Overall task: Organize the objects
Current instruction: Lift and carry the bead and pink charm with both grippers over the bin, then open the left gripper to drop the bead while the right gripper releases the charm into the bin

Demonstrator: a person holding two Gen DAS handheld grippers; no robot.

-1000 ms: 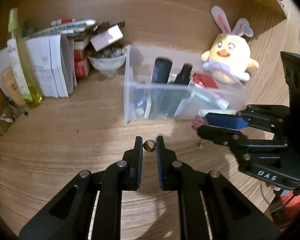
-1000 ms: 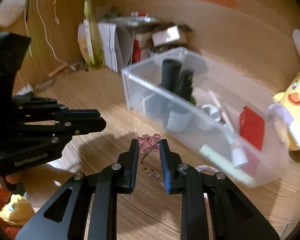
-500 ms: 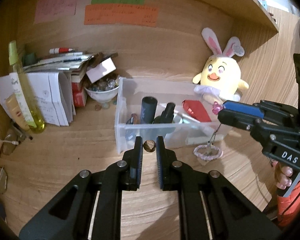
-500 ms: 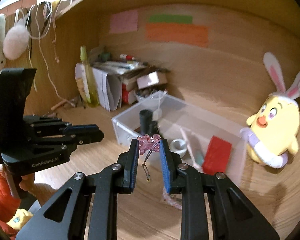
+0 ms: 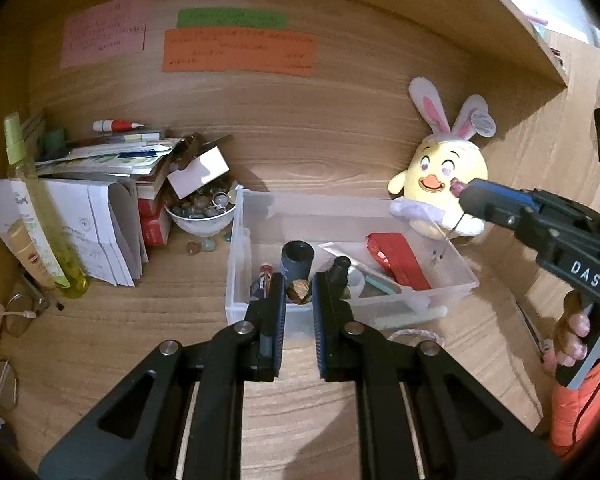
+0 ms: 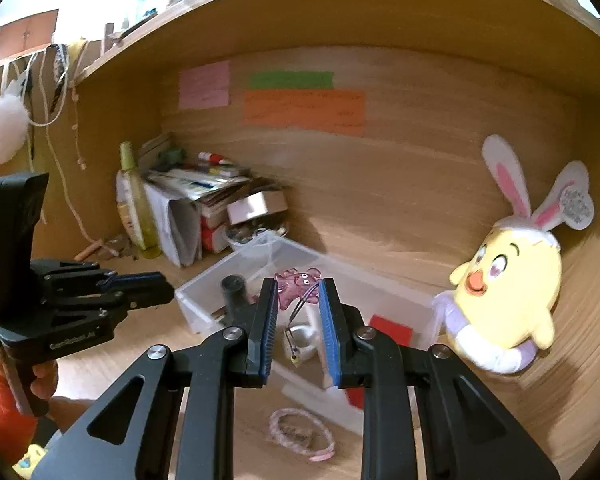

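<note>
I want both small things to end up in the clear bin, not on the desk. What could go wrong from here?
The left tool pinches the small brown bead only at its tips; it could pop out and roll.

The right tool holds the pink bear charm by an edge, its cord dangling. The cord may snag on the clear bin rim.

The bin already looks crowded, so a drop could bounce out toward the pink bracelet.

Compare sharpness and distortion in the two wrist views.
Left wrist view: sharp, with barrel distortion bowing the wooden shelf edge and dark corners; the yellow bunny-eared chick plush is crisp. Right wrist view: the same fisheye bend, but the plush and the orange paper note are motion-smeared.
</note>
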